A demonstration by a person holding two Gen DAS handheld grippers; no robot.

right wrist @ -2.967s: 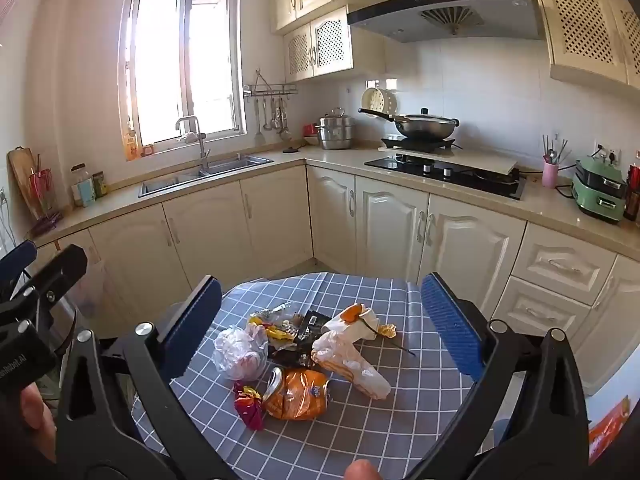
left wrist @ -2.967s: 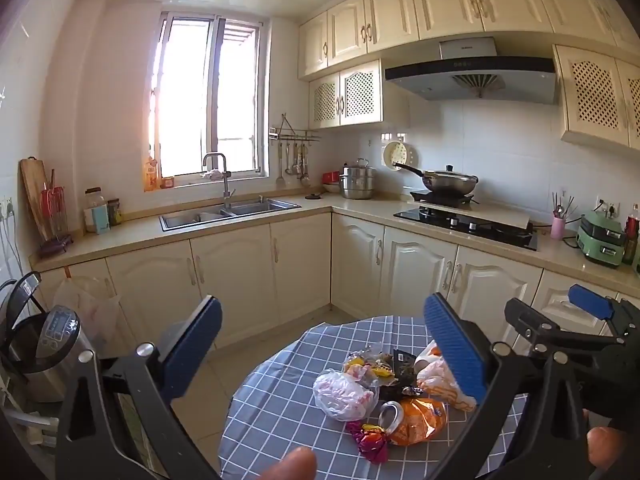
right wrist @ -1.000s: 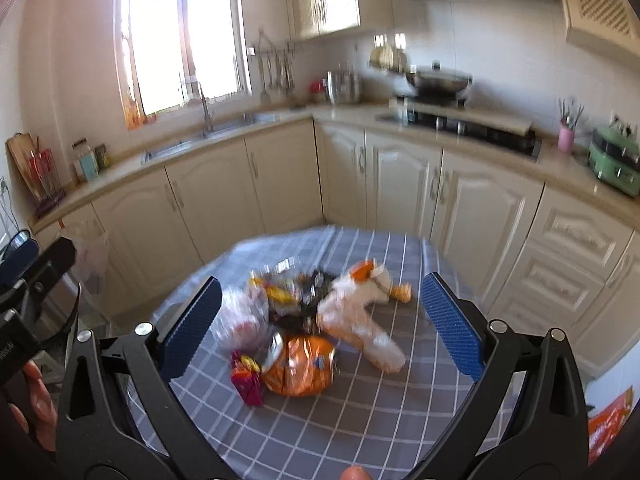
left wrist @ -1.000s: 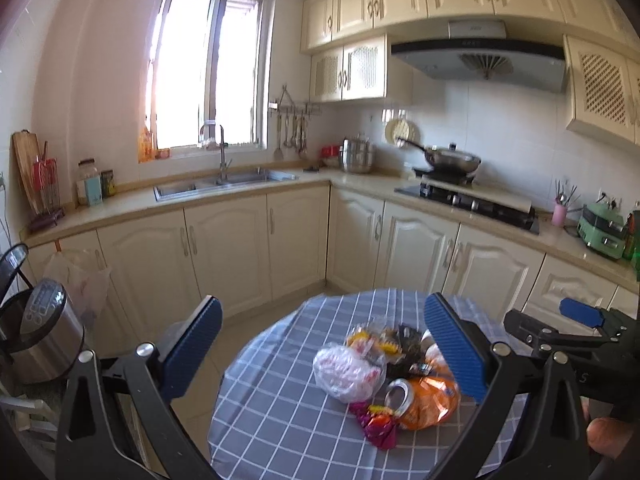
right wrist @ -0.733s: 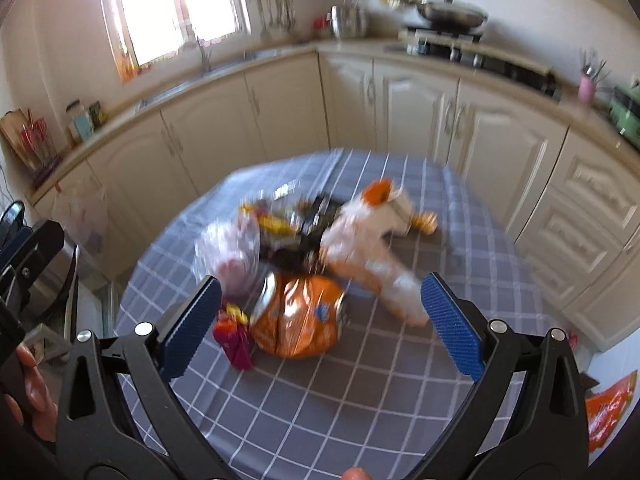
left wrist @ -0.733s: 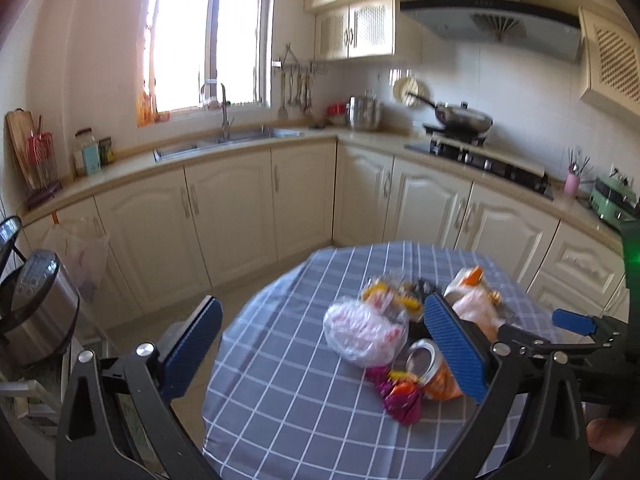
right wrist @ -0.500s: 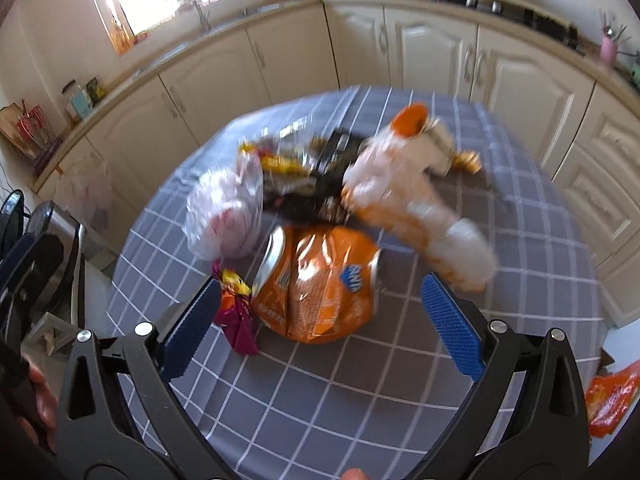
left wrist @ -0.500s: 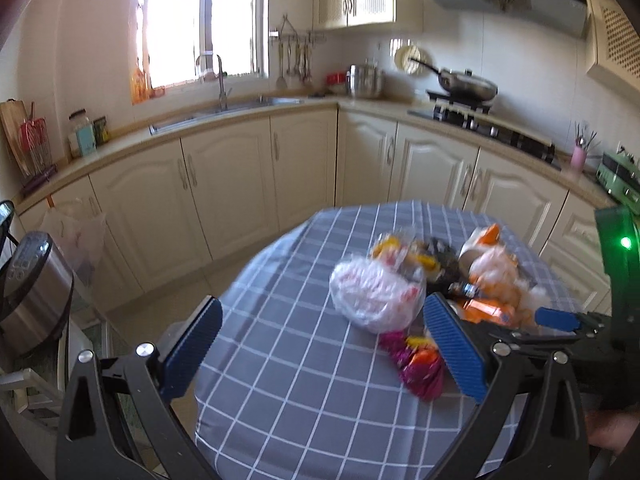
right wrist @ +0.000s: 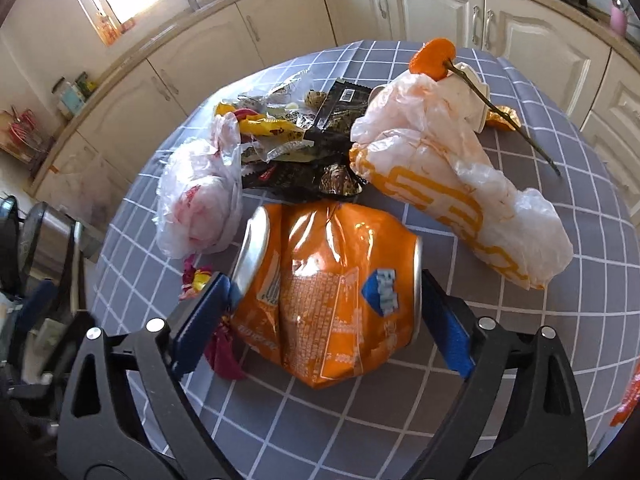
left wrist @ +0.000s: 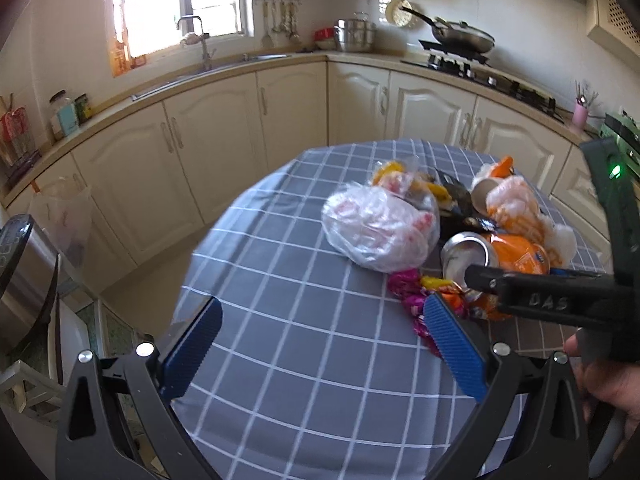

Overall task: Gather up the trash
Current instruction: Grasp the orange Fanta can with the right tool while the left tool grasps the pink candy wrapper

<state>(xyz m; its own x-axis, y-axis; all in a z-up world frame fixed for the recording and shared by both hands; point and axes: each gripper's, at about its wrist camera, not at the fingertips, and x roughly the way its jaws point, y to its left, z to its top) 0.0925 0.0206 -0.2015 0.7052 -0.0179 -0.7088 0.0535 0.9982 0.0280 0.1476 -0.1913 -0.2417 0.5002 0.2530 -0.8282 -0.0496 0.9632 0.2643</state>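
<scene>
Bare tablecloth [left wrist: 304, 320] lies open left of the trash pile [left wrist: 432, 220], which crowds the right gripper [right wrist: 324, 312].

A wok [left wrist: 460, 36] sits on the stove [left wrist: 476, 70], a steel pot [left wrist: 356, 35] stands beside the sink faucet's [left wrist: 200, 38] counter.

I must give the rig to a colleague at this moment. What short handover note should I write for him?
Right gripper: jaws have just been closing around the crushed orange can; whether the pads press it yet is unclear.
Left gripper: open, empty, over bare tablecloth.
Trash lies in one heap on the table: clear bag, orange-printed bag, dark wrappers, pink candy wrapper.
Done: nothing collected yet.
Left: grip and lift the can, then clear the rest.
</scene>
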